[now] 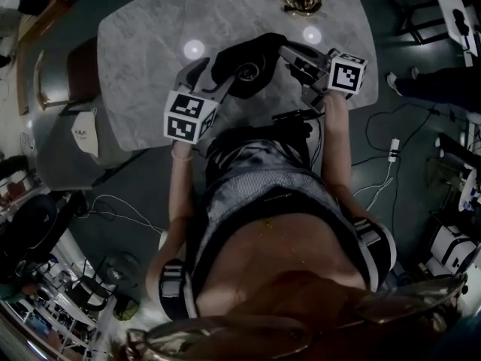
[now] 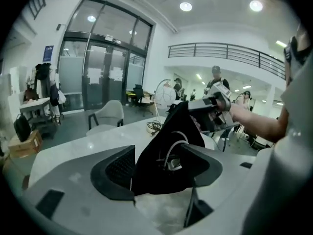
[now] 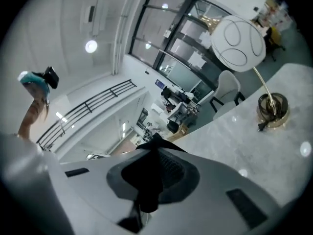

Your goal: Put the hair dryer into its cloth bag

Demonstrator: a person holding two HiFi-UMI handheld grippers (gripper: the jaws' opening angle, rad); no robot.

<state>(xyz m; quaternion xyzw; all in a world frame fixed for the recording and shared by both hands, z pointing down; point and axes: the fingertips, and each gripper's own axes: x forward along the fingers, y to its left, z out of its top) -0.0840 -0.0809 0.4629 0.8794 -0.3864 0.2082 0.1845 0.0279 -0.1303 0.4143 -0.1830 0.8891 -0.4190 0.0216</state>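
On the one pale marble table [image 1: 143, 43], one left gripper [image 1: 213, 77] is held with its two jaws apart, the pads kept off the one black cloth bag [image 1: 244, 55] seen between them. In the bag's open mouth, one grey hair dryer [image 1: 248, 72] and one pale cord [image 2: 172, 148] are seen. The bag's upper edge is clamped by one right gripper [image 3: 150, 177], its two jaws closed on the cloth.
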